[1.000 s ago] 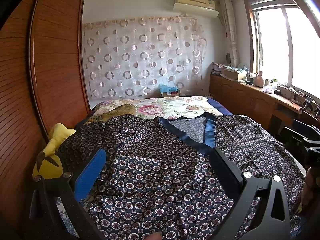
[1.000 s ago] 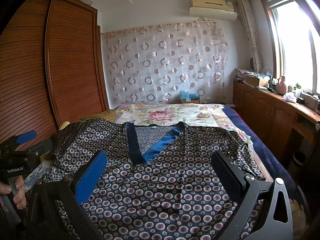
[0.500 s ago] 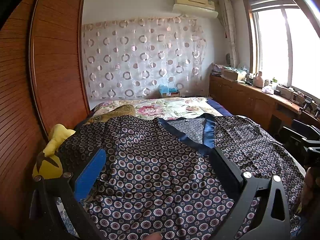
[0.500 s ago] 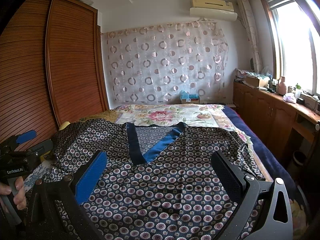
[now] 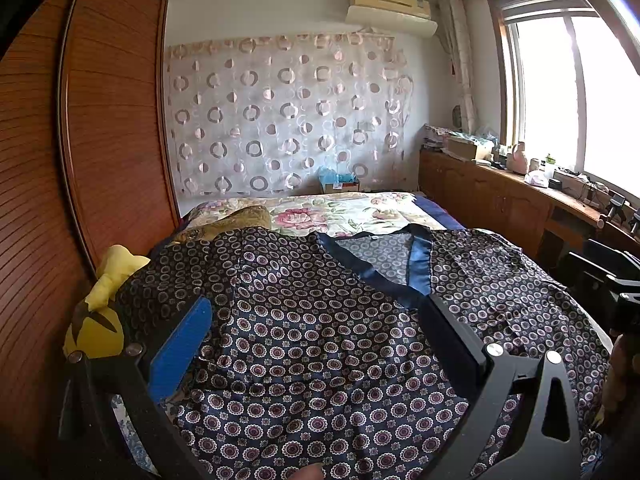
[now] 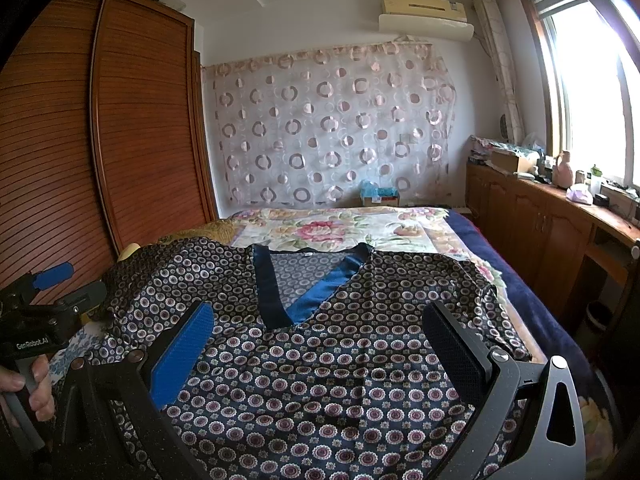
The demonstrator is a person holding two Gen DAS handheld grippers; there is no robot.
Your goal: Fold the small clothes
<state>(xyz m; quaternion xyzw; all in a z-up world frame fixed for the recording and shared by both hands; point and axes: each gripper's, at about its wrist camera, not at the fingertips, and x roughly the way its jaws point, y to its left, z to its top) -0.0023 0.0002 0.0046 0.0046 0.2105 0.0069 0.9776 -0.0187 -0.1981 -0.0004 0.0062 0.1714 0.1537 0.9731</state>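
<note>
Nothing has shifted appreciably since the earlier frames: both grippers hold the same station over the garment, and the cloth lies as it did.

Left gripper point(image 5: 316, 332): jaws spread wide apart, nothing between them, poised above the patterned top point(image 5: 320, 340). Right gripper point(image 6: 320, 336): jaws likewise spread wide, empty, poised above the same garment. In the right wrist view the left gripper appears at 9 o'clock, with a hand point(image 6: 28, 388) wrapped around its handle.

Location of the workpiece: the patterned top lies face up on the bed point(image 6: 532, 304), spread across the near half of it. Its blue-trimmed V-neck point(image 6: 296, 292) points toward 6 o'clock in the right wrist view and sits at about 1 o'clock from centre in the left wrist view. One sleeve extends toward 3 o'clock, reaching the edge of the floral bedspread point(image 6: 340, 232). The other sleeve runs toward 9 o'clock, ending beside a yellow soft toy point(image 5: 96, 320) against the wardrobe point(image 5: 80, 140).

Task status, judged from the layout: the garment is laid out flat, with minor wrinkles. No fold is visible; both sleeves and the body remain fully open. Neither claw has taken hold of any cloth. All folding steps appear outstanding: sleeves inward, then the body doubled.
</note>
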